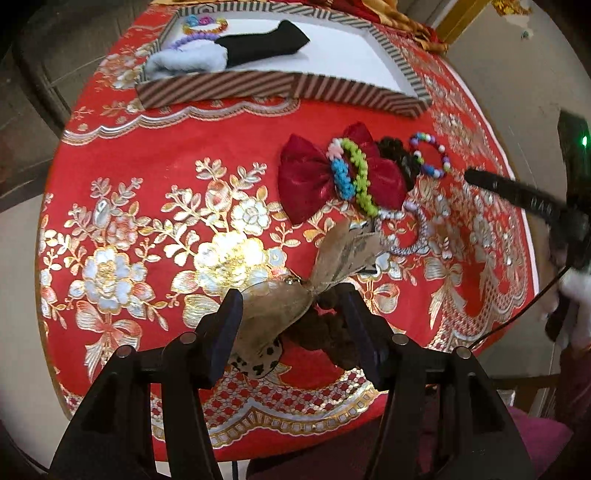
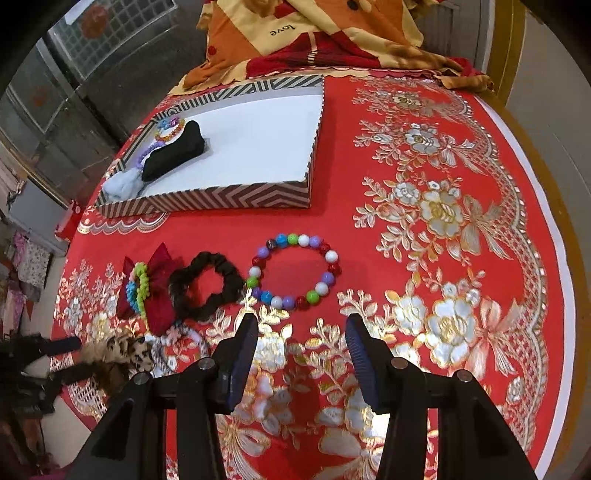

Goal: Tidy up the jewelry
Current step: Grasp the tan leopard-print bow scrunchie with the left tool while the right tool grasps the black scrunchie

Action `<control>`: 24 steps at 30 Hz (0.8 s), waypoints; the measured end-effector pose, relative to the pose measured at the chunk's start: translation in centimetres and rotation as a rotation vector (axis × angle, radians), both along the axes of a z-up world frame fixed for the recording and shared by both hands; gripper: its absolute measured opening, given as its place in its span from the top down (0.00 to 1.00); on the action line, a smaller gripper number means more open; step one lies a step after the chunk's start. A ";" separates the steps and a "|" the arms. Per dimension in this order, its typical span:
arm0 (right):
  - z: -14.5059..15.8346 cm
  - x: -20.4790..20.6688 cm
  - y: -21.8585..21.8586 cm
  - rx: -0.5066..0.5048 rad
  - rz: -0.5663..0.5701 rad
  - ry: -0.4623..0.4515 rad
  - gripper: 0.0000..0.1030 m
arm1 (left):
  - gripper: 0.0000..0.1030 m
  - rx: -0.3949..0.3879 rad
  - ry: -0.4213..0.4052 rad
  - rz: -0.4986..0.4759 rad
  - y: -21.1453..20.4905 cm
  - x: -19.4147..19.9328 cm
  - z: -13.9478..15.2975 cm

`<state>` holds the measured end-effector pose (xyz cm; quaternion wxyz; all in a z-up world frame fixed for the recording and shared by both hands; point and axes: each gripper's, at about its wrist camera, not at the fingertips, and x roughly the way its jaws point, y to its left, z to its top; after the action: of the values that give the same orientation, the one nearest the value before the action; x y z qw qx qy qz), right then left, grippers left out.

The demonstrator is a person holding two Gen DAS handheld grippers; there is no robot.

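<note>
Left gripper pinches a leopard-print bow with a brown scrunchie bunched behind it, low over the near edge of the table, while the right gripper hangs with its fingers spread and nothing between them, just short of the bead bracelet. Both work above a round table covered in a red cloth with gold and silver flowers, and a patterned orange blanket is heaped at its far edge. A shallow striped tray with a white floor sits toward the far left of the table; in its left corner lie a pale blue cloth band, a black folded cloth, a purple coil tie and a small bead bracelet, all close together and overlapping. Nearer the middle of the table, a row of loose pieces runs left to right in the right wrist view: a dark red bow with a blue beaded ring and a green beaded ring lying on it, then a black scrunchie touching the bow, then a large bracelet of mixed coloured beads just beside the scrunchie. A silver-grey cord loop lies on the cloth just in front of the red bow, near the leopard-print bow.
</note>
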<state>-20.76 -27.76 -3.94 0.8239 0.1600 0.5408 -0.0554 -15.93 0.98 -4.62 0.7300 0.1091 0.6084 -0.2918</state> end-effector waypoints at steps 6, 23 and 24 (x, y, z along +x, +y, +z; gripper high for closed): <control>0.7 1.6 2.5 0.069 0.122 -0.037 0.54 | 0.45 0.034 -0.001 -0.019 -0.8 -0.2 -1.0; -2.7 5.3 5.1 0.301 0.225 -0.028 0.93 | 0.66 0.023 0.051 0.002 -2.1 0.5 -2.8; -2.5 5.2 5.0 0.307 0.223 -0.036 0.93 | 0.73 0.016 0.052 0.002 -1.8 0.5 -2.7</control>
<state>-15.59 -22.75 -6.42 0.8003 0.2240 0.5426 0.1223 -15.40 -0.85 -7.33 0.7133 0.1068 0.6296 -0.2889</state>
